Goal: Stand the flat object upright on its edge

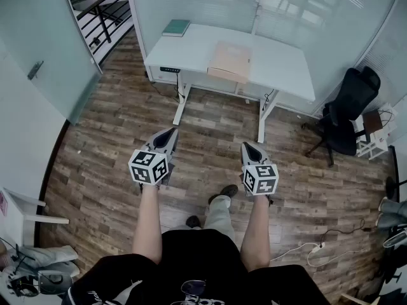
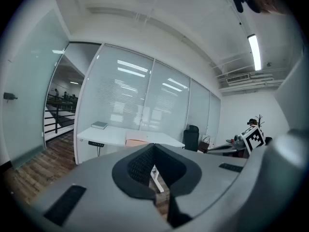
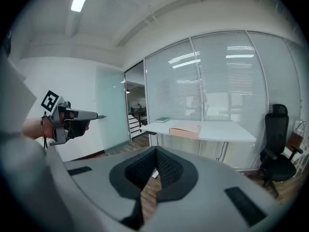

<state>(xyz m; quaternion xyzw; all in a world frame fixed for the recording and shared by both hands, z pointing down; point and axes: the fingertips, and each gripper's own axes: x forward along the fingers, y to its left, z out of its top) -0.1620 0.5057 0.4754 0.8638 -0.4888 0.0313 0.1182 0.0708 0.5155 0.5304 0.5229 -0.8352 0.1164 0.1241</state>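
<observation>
A white desk [image 1: 280, 68] stands across the room, well ahead of both grippers. On it lie a flat peach box [image 1: 230, 61] near the front edge and a green book [image 1: 176, 27] at the far left corner. My left gripper [image 1: 172, 133] and right gripper [image 1: 245, 147] hang side by side over the wooden floor, both shut and empty, pointing toward the desk. The left gripper view shows the desk [image 2: 113, 133], the book [image 2: 99, 125] and the box [image 2: 137, 140] beyond the shut jaws. Past the shut jaws, the right gripper view has the box [image 3: 186, 128] and book [image 3: 162, 120].
A black office chair [image 1: 346, 110] stands right of the desk, with a small white shelf [image 1: 372, 135] beside it. Glass walls run behind the desk, with a glass door [image 1: 38, 56] at the left. Cables and a power strip [image 1: 316, 250] lie on the floor at the right.
</observation>
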